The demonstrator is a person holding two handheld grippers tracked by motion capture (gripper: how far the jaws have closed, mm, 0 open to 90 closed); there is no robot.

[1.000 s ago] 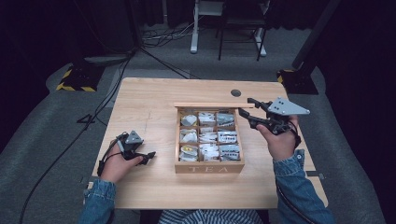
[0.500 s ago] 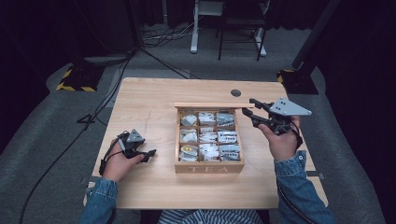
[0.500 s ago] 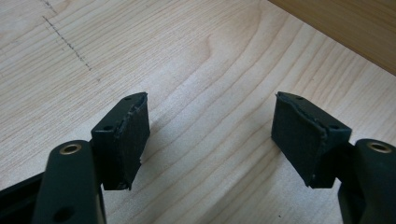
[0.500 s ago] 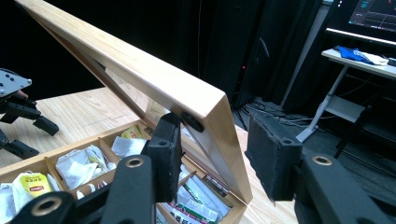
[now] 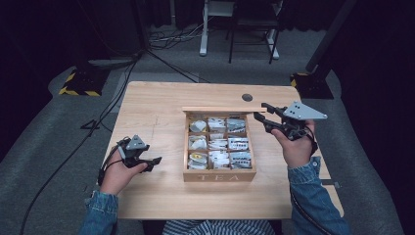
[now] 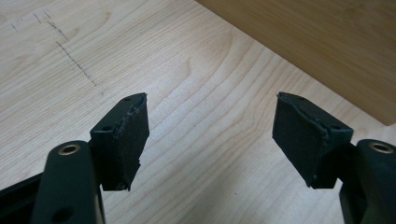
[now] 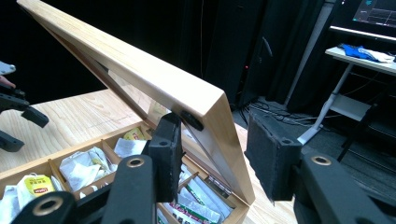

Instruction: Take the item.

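Black foam pads [image 7: 168, 144] of the right gripper [image 7: 212, 140] stand narrow around the front corner of the pale wooden hinged lid [image 7: 140, 65]. They clamp its free edge and hold it tilted up over the open wooden tea box [image 5: 219, 176]. In the high view the right gripper [image 5: 261, 111] sits at the right end of the lid [image 5: 220, 109], which shows almost edge-on as a thin strip along the box's far side.

The left gripper [image 6: 210, 130] is wide apart with nothing between its jaws, though they have just been closing a little. It hangs over bare light wooden table [image 5: 161, 107], and the box's side wall crosses the upper right of its own view. From above, the left gripper [image 5: 155, 161] lies to the left of the box, near it but clear of it.

The lid's long axis runs left to right across the table, with its hinge line at the back. Any swing therefore pivots away from the person, and the right hand is the one placed to drive it.

Paper tea bags [image 5: 218, 144] fill the compartments, most labels too small to read. The hinges are hidden behind the lid. Whether the outer right pad presses flat on the wood is hard to make out.
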